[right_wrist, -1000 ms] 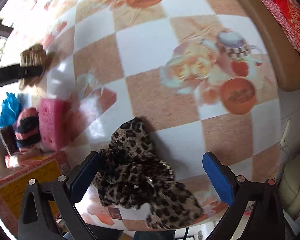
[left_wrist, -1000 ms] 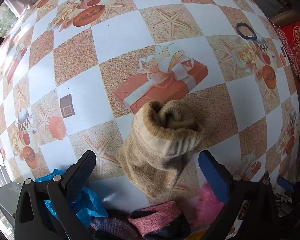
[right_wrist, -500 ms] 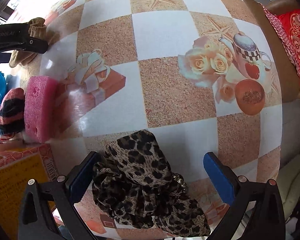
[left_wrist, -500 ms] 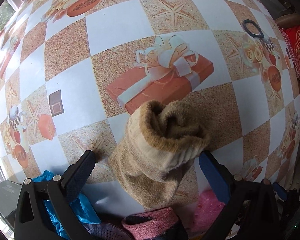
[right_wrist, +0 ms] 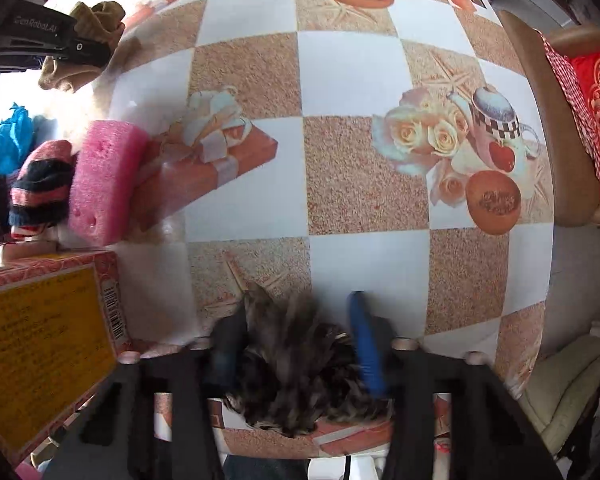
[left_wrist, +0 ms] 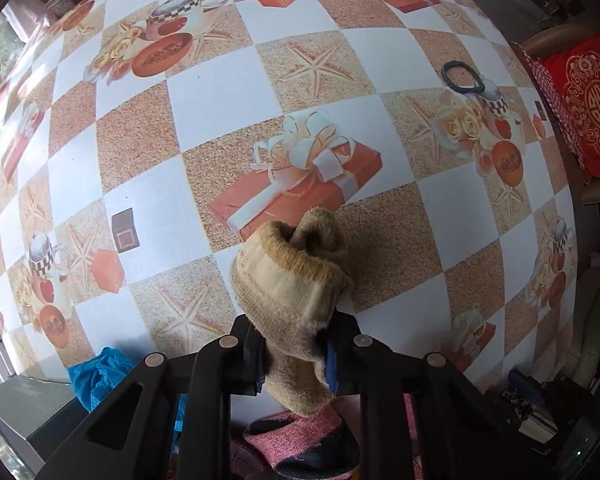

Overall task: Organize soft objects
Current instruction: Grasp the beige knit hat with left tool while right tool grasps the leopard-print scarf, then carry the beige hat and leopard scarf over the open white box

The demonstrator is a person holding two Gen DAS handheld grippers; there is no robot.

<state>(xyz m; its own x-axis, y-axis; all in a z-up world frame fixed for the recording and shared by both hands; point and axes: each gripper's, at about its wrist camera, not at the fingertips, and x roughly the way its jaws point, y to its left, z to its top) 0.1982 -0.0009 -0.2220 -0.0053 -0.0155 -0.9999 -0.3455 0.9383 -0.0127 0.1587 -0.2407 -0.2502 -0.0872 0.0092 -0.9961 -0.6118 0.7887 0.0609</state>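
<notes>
Left gripper clamped on tan knit sock, sock cuff bunched just above the checkered tablecloth. Right gripper clamped on leopard-print scarf at table's near edge, view blurred. Pink sponge and striped sock lie touching, beside a yellow-labelled box.

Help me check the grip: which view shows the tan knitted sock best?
The left wrist view: the tan knitted sock fills the centre, sharp, pinched between the left tongs. The right wrist view shows it only small at the top left edge, partly hidden behind those tongs.
</notes>
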